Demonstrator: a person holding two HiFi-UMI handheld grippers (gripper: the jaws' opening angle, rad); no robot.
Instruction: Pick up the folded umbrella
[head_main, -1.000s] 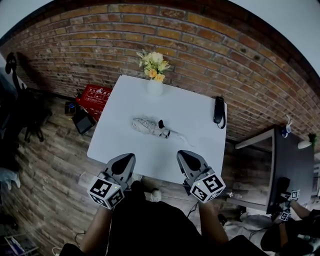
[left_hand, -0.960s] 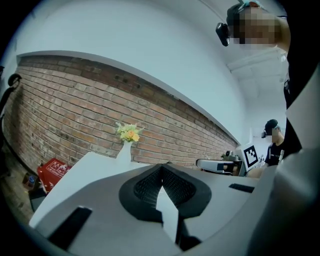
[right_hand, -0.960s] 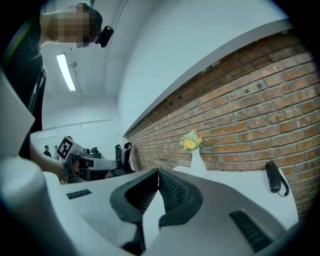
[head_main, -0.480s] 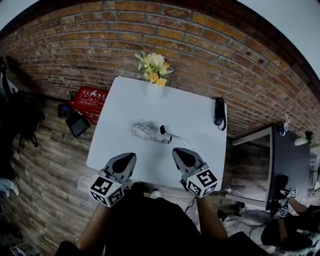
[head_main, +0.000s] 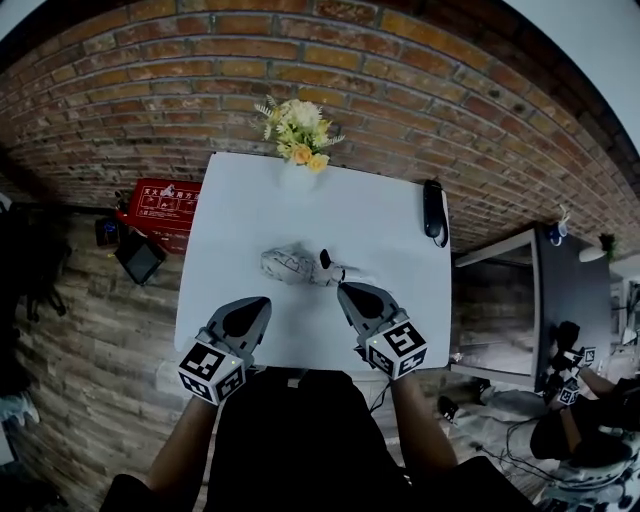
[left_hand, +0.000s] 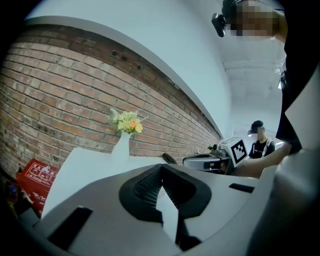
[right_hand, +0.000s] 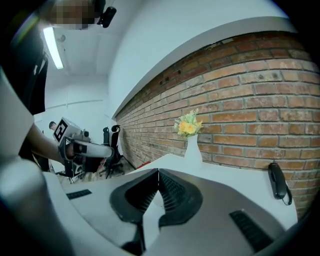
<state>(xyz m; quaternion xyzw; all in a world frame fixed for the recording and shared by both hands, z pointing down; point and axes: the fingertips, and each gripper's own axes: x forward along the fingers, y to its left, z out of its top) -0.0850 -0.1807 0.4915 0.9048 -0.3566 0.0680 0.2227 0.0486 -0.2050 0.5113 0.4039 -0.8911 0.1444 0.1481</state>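
Brick wall (head_main: 400, 90) is seen behind a white table (head_main: 380, 235), on which the folded umbrella (head_main: 295, 264) is laid near the middle. A vase of flowers (head_main: 297, 150) is set at the far edge, a black handset (head_main: 432, 208) at the right edge. Over the near edge the left gripper (head_main: 257, 303) and the right gripper (head_main: 346, 291) are held, each with its 2 jaws pressed together on nothing. The right tip is just short of the umbrella.

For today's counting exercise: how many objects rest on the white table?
3: flower vase at the far edge, folded umbrella in the middle, black handset at the right edge. None looks hidden.
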